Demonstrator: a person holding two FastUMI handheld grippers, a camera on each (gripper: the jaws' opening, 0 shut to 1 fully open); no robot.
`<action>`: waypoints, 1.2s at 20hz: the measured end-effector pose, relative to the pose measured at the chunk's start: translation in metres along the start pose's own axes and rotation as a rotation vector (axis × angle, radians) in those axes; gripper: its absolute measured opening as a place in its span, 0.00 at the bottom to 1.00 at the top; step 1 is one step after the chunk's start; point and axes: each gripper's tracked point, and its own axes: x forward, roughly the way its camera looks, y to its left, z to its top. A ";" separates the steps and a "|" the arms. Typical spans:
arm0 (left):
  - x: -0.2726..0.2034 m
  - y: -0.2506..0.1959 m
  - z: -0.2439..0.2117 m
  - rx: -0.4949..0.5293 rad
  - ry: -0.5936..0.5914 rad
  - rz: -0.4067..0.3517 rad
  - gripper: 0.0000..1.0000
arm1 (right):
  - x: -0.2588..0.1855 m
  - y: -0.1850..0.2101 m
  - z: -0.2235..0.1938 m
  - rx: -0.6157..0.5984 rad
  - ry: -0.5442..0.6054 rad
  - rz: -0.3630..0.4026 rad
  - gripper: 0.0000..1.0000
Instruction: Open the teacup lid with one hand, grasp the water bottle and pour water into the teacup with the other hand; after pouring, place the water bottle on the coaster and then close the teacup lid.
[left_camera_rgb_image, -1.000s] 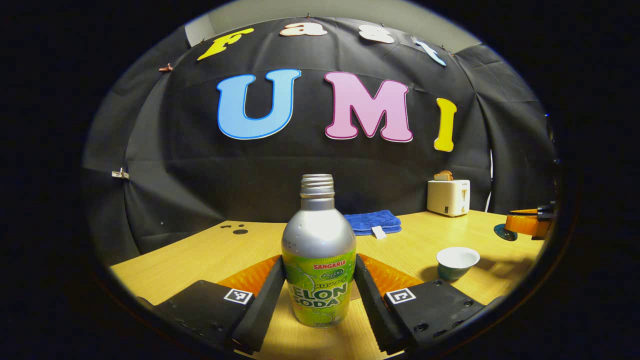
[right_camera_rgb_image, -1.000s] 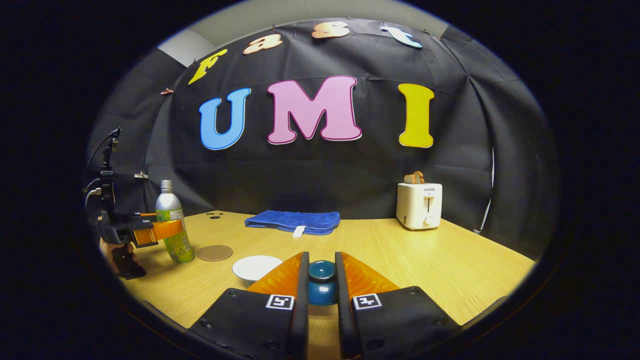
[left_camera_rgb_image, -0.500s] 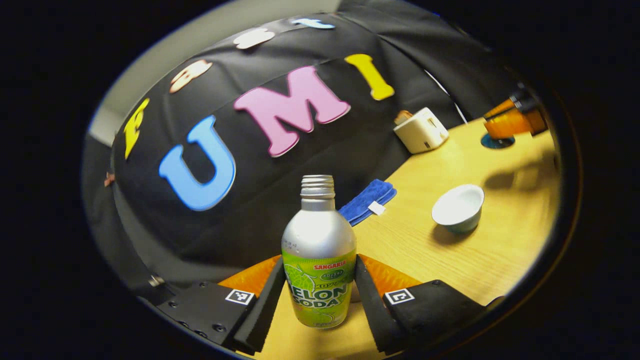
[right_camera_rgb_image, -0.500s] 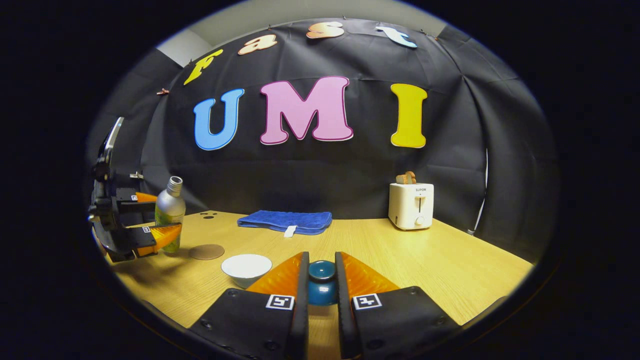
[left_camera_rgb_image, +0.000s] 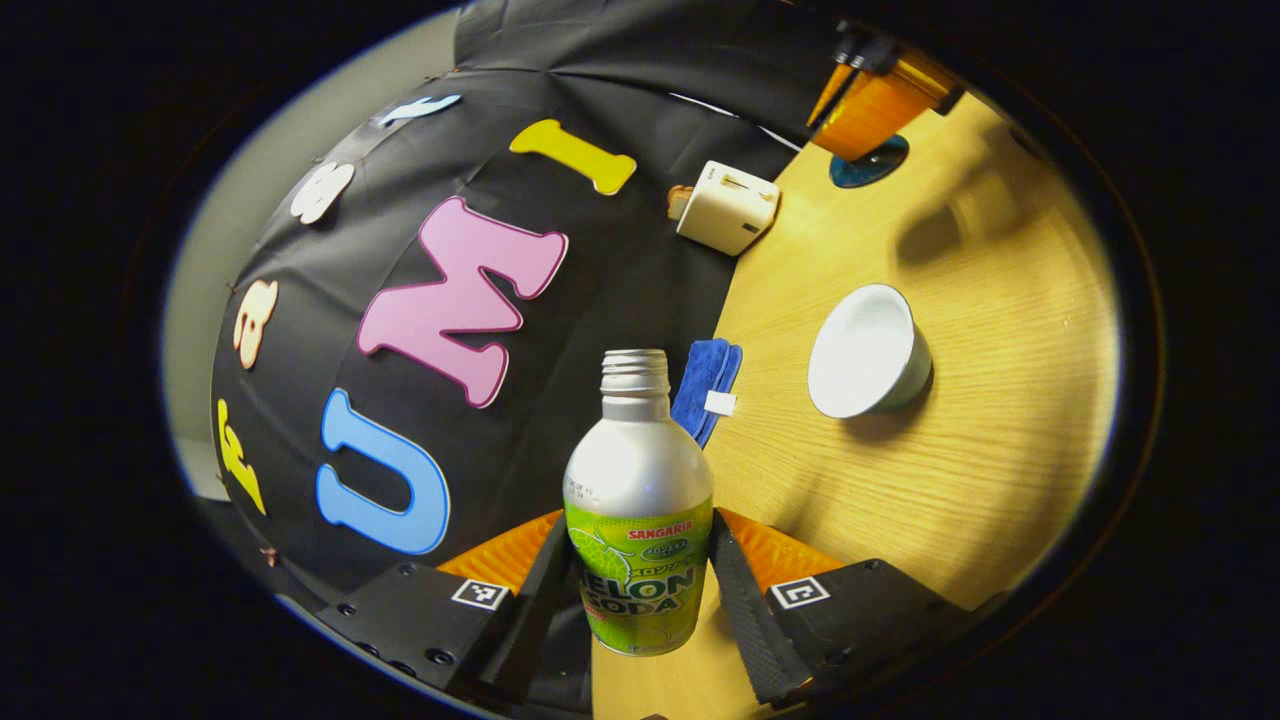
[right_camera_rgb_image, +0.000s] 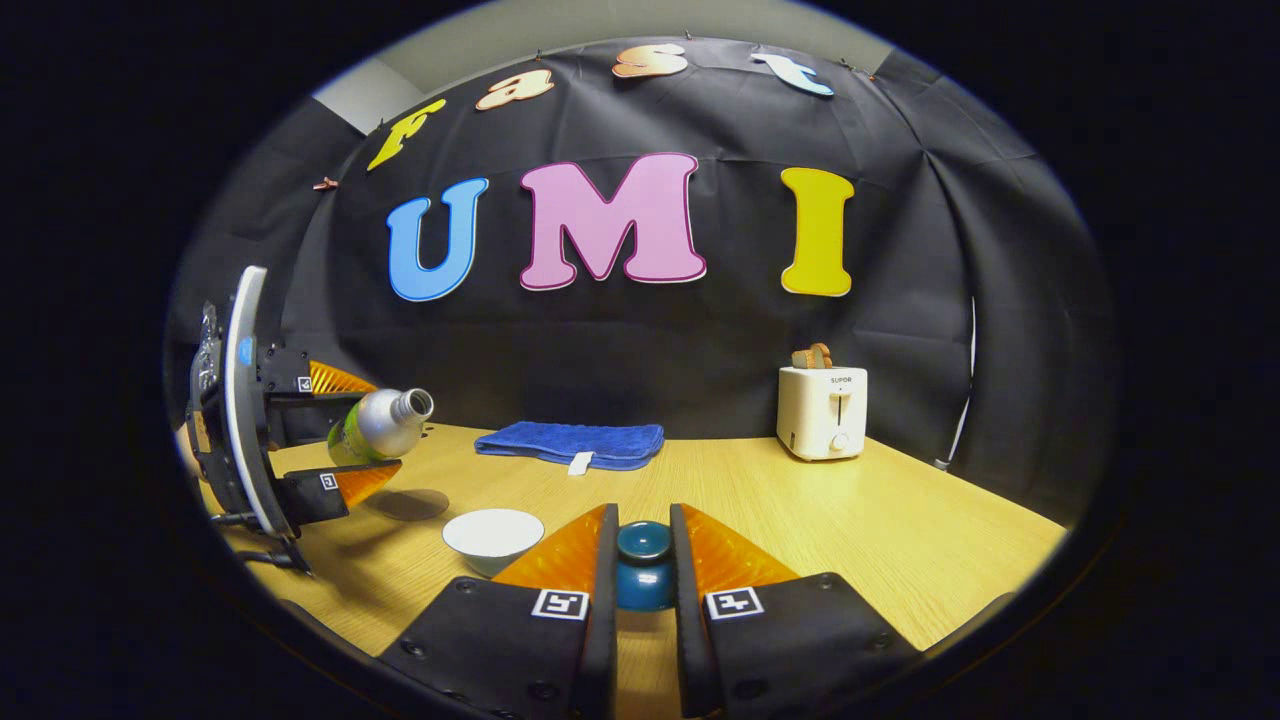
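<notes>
The silver metal bottle with a green label (left_camera_rgb_image: 638, 520) is pinched between both fingers of the left hand-held gripper (left_camera_rgb_image: 640, 600); in the right gripper view that bottle (right_camera_rgb_image: 380, 428) is lifted off the light wooden table (right_camera_rgb_image: 850, 520) and tipped nearly sideways, its open mouth toward the white-lined lidless teacup (right_camera_rgb_image: 493, 535) below and to one side. The right hand-held gripper (right_camera_rgb_image: 643, 590) is clamped on the dark teal round-knobbed teacup lid (right_camera_rgb_image: 643, 566), just beside the cup
</notes>
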 end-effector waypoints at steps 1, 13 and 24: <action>0.001 -0.001 0.000 0.038 0.002 -0.003 0.80 | 0.000 0.000 0.000 0.000 0.001 0.000 0.28; 0.009 -0.017 0.006 0.430 -0.014 -0.046 0.80 | 0.000 -0.002 0.000 0.000 0.003 -0.011 0.28; 0.009 -0.009 0.011 0.610 -0.026 -0.015 0.80 | 0.001 -0.005 0.000 -0.001 0.001 -0.025 0.28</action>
